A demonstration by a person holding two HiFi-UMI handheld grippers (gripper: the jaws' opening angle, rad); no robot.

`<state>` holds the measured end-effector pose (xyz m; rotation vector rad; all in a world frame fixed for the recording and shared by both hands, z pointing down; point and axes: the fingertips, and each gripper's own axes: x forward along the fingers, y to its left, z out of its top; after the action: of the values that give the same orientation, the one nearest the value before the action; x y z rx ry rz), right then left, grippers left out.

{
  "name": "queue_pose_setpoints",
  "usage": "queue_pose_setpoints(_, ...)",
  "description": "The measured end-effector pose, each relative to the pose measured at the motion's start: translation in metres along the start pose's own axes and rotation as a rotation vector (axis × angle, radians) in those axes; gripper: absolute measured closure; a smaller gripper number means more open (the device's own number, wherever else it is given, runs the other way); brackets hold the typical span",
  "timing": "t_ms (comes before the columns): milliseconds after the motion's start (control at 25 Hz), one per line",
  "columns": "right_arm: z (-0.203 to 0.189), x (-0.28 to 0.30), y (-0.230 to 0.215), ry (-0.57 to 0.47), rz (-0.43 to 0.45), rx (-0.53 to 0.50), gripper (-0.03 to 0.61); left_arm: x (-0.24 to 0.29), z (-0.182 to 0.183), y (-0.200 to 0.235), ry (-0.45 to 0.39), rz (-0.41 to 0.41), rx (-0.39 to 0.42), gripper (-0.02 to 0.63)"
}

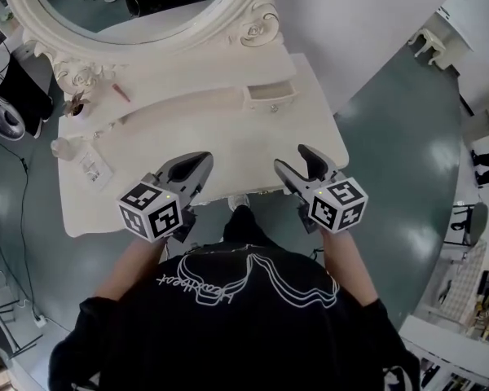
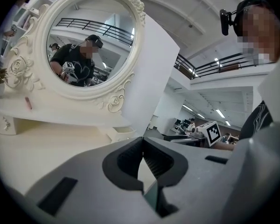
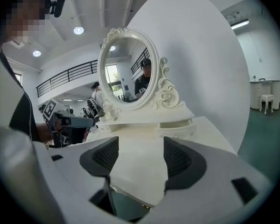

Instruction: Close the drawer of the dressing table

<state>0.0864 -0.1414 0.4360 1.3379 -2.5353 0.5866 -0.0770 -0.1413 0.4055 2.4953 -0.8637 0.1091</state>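
The small white drawer [image 1: 270,96] stands pulled out at the right end of the low shelf on the white dressing table [image 1: 244,141], just below the oval mirror in its carved white frame [image 1: 257,24]. Your right gripper [image 1: 296,158] hangs over the table's front edge, on the drawer's side but well apart from it. Its jaws are spread wide with only bare tabletop between them, and the drawer shows ahead of them in the right gripper view [image 3: 177,127]. Your left gripper [image 1: 197,163] hovers over the front edge beside it, with its jaw tips pressed together on nothing. Further left on the tabletop lie a thin pink stick [image 1: 121,93] and a printed paper leaflet [image 1: 94,168].
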Motion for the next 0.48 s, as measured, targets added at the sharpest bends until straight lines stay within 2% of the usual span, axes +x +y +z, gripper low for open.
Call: queue_pose_setpoints(480,-0.007,0.076,-0.071,0.1,-0.066,-0.052,0.324,0.041,0.015,0.054,0.009,0.081,-0.047,0.609)
